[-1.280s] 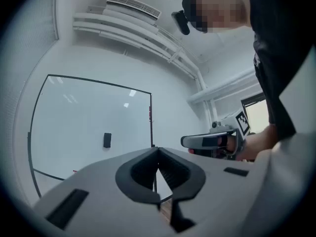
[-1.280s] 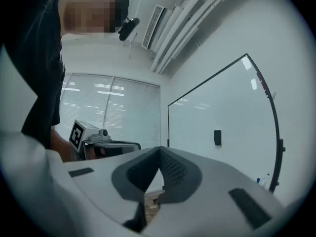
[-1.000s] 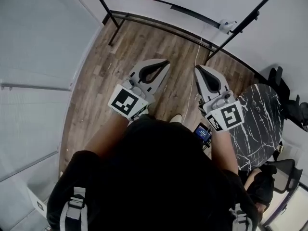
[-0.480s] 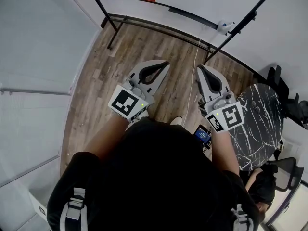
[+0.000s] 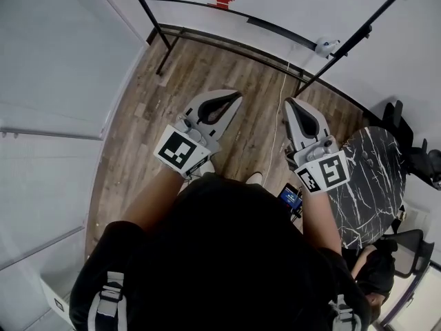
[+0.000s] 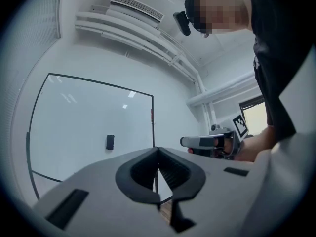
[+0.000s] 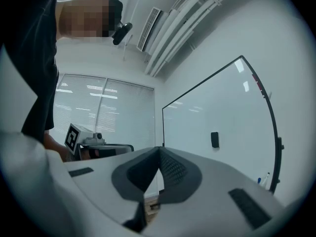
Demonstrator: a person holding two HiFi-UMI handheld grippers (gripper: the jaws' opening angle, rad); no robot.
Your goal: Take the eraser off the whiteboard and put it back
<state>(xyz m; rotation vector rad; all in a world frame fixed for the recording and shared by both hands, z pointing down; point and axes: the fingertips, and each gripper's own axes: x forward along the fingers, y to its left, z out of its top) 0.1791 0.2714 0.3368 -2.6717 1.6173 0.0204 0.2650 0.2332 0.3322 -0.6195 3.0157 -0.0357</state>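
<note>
Two grippers — left [image 5: 236, 96], right [image 5: 290, 103] — one whiteboard [image 6: 84, 122], one eraser [image 6: 110, 142].

Closed left tongs [image 5: 238, 94]; closed right tongs [image 5: 289, 103]

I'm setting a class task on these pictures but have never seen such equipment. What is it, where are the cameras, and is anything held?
No robot: a person holds a two-jaw tool in each hand. The head view looks down from the person's head at the left tool and right tool over a wooden floor. The other two pictures come from cameras riding on each tool. Both tools are shut and empty. The dark eraser sits on the whiteboard ahead, untouched.
</note>
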